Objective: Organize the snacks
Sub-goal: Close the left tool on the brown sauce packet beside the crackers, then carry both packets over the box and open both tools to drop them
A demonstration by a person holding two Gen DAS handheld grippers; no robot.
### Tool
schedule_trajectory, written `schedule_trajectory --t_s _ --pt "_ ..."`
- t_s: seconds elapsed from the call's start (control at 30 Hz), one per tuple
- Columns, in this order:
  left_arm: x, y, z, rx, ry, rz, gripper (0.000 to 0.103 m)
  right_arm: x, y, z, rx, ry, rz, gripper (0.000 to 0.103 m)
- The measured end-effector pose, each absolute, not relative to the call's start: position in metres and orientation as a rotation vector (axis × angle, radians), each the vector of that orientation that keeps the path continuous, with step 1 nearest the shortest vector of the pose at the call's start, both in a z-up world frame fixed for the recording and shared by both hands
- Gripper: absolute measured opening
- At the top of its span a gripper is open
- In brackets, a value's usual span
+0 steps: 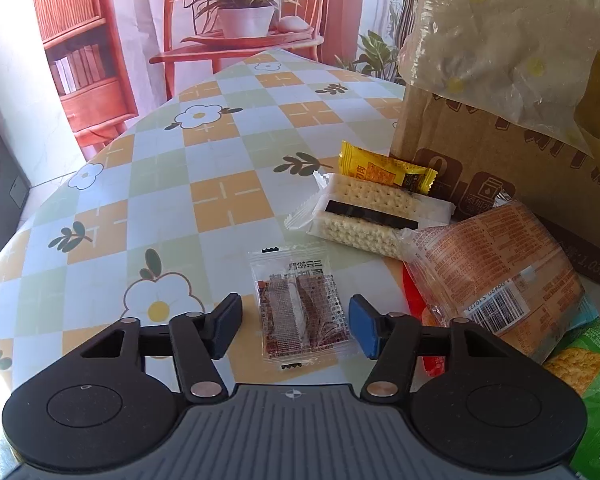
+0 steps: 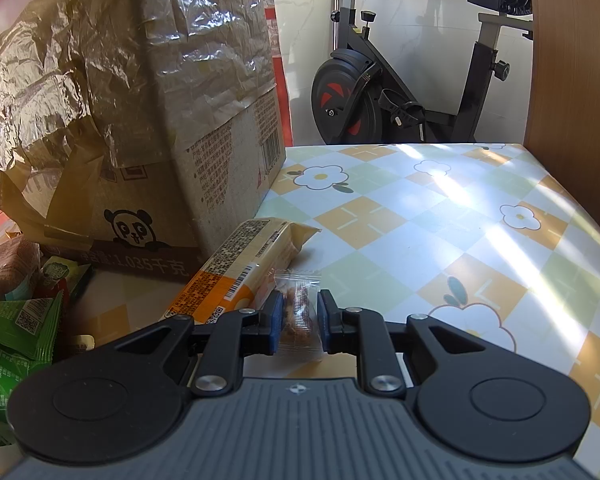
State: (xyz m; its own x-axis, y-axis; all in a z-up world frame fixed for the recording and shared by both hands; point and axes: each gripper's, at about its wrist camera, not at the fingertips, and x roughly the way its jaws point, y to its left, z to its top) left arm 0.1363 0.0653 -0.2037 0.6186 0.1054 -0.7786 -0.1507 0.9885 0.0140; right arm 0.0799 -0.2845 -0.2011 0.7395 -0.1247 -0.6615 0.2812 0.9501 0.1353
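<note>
A small clear packet of dark red snack [image 1: 302,304] lies flat on the checked flowered tablecloth [image 1: 180,184]. My left gripper [image 1: 296,326] is open and straddles it, one pad on each side, the left pad clearly apart from the wrapper. My right gripper [image 2: 299,320] is shut on a small clear packet of brown snack [image 2: 300,300], held just above the tablecloth [image 2: 440,220]. Beside it lies a yellow and orange snack bar packet [image 2: 236,264].
A cardboard box [image 1: 480,160] lined with a crinkled plastic bag stands at the right; the same cardboard box [image 2: 148,200] fills the left of the right wrist view. Cracker packet [image 1: 364,208], yellow packet [image 1: 384,170], brown printed packet [image 1: 496,272] and green packets [image 2: 16,332] crowd its foot. An exercise bike [image 2: 380,92] stands beyond.
</note>
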Motion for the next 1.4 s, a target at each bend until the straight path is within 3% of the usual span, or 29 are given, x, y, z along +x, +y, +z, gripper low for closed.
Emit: schedule_trajectory --t_s 0.1,0.53,1.13,1.4 --pt "0.137 0.069 -0.201 -0.096 0.885 0.107 0.038 0.079 -0.286 -0.201 0.235 0.704 -0.226 0.02" --pt "0.129 0.08 -0.157 -0.098 0.72 0.081 0.037 0.06 -0.28 -0.179 0.201 0.621 -0.239 0.02" --pt "0.169 0.035 -0.007 -0.114 0.412 -0.165 0.038 0.088 -0.267 0.003 0.096 0.287 -0.147 0.02" --pt "0.242 -0.023 0.003 -0.042 0.507 -0.269 0.039 0.186 -0.236 0.001 0.101 0.45 -0.057 0.02"
